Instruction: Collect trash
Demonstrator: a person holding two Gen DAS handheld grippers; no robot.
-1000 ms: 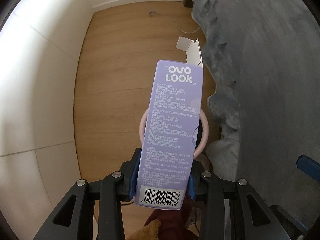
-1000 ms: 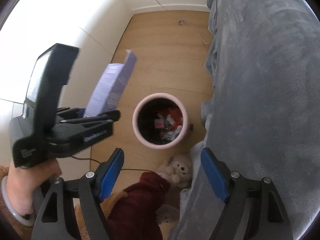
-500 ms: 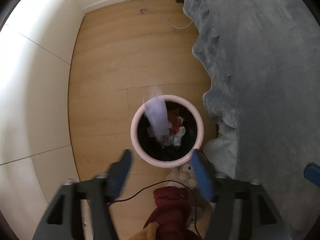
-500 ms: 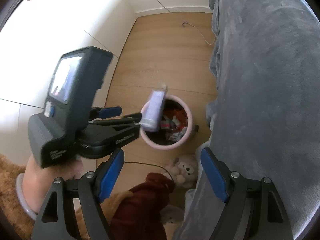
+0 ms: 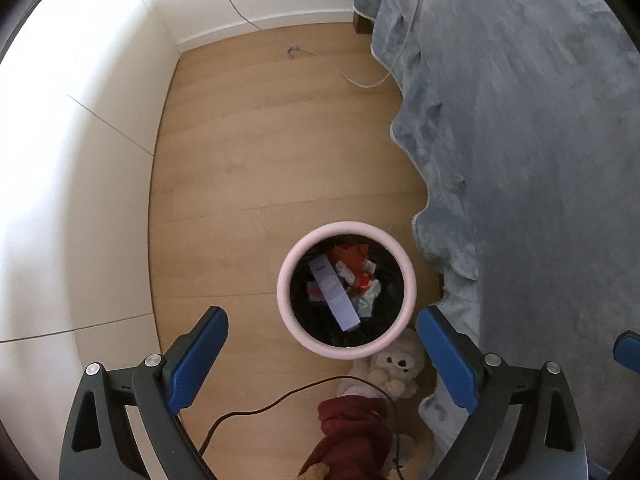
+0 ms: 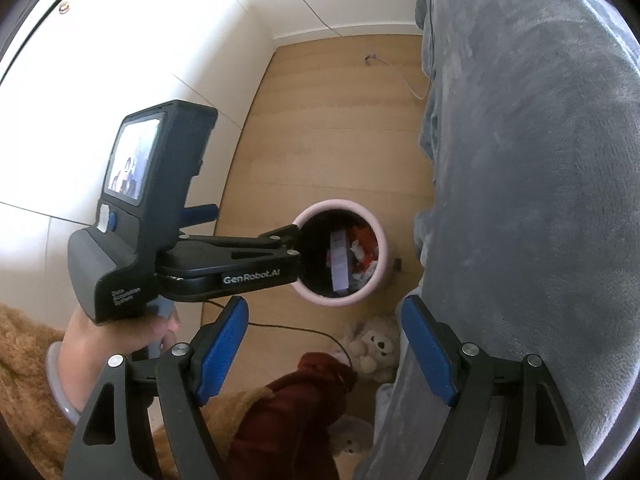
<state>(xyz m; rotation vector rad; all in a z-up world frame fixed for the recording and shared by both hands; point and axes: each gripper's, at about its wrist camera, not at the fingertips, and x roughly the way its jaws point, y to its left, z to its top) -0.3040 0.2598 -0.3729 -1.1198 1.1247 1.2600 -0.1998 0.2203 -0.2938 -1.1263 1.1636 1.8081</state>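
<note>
A pink-rimmed trash bin [image 5: 286,280] stands on the wood floor beside the bed. A lilac carton [image 5: 334,294] lies inside it on red and white scraps; it also shows in the right wrist view [image 6: 340,260]. My left gripper [image 5: 322,346] is open and empty above the bin's near rim. In the right wrist view the left gripper's body [image 6: 160,216] reaches over the bin [image 6: 372,276]. My right gripper [image 6: 322,344] is open and empty, held above the floor near the bed's edge.
A grey blanket [image 5: 520,160] covers the bed on the right. White cupboard fronts [image 5: 72,160] line the left. A teddy bear [image 5: 396,364], a dark red garment [image 5: 352,432] and a black cable [image 5: 272,404] lie on the floor by the bin. A white cable [image 5: 344,72] lies farther off.
My left gripper opened and let go of the lilac carton, which fell into the bin. Both grippers rose and the views pulled back a little.
</note>
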